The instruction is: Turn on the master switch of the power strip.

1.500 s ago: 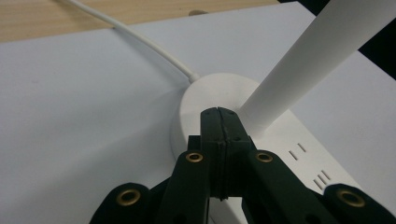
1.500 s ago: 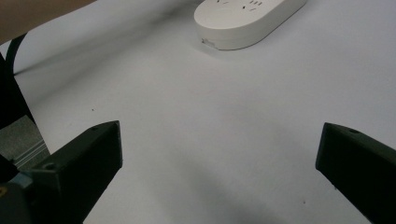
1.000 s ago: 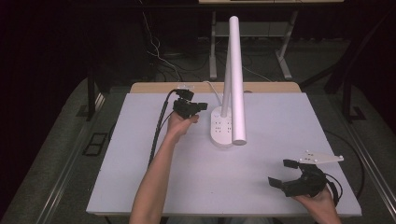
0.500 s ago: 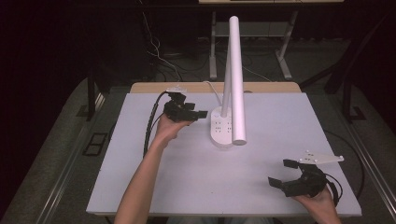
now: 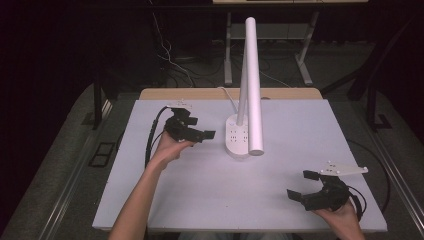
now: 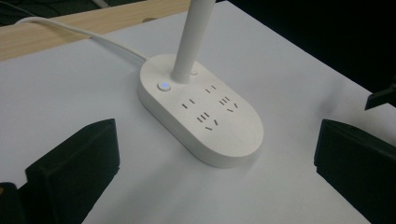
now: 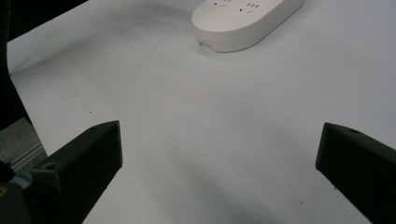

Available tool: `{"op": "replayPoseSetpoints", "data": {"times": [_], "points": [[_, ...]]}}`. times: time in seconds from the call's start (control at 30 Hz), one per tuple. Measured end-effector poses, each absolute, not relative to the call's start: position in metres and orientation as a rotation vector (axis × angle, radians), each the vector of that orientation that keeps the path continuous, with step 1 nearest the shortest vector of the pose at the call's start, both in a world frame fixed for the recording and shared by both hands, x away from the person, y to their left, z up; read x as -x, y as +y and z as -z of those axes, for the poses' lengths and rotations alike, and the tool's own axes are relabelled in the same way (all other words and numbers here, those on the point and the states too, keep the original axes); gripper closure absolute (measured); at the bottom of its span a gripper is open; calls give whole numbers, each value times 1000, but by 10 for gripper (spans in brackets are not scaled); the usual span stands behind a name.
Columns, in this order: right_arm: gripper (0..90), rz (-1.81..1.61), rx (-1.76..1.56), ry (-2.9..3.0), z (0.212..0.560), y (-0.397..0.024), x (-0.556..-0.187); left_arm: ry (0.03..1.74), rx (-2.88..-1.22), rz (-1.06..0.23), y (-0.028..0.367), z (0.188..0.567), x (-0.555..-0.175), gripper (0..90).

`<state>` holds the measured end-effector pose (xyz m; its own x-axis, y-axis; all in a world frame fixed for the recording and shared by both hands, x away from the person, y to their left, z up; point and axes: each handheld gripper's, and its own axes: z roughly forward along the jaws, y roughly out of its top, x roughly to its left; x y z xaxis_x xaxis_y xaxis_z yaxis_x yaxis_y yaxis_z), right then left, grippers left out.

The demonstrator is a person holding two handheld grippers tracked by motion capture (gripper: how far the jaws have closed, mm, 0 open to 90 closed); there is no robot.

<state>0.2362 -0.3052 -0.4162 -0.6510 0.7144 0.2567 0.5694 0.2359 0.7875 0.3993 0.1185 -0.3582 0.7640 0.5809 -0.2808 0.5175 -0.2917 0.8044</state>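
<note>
Left gripper [image 5: 200, 135] backs off the lamp base [image 5: 238, 140], both sets of jaws spread wide and empty.

The oval base sits mid-table, just right of the left jaws, its long axis running toward the person; the right gripper [image 5: 305, 186] waits well apart at the near corner. Since a second ago, the left hand has drawn away leftward.

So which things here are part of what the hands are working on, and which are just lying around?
Part of the job:
- white lamp base with sockets, with its lit button
- left tool, open, beside the base, not touching it
- lamp stem

Just about:
- right tool, open, over bare table near the front edge
- white table top
- base's white cord
</note>
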Motion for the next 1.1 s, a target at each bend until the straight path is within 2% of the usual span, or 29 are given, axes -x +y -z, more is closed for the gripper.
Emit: {"op": "replayPoseSetpoints", "data": {"times": [0.57,1.1], "points": [[0,-1376,-1228,2344,416,-304,-236,793,-1924,-102,143,367,-347,0],[0,-1372,-1225,2347,416,-302,-237,803,-1882,-130,159,382,-315,0]]}}
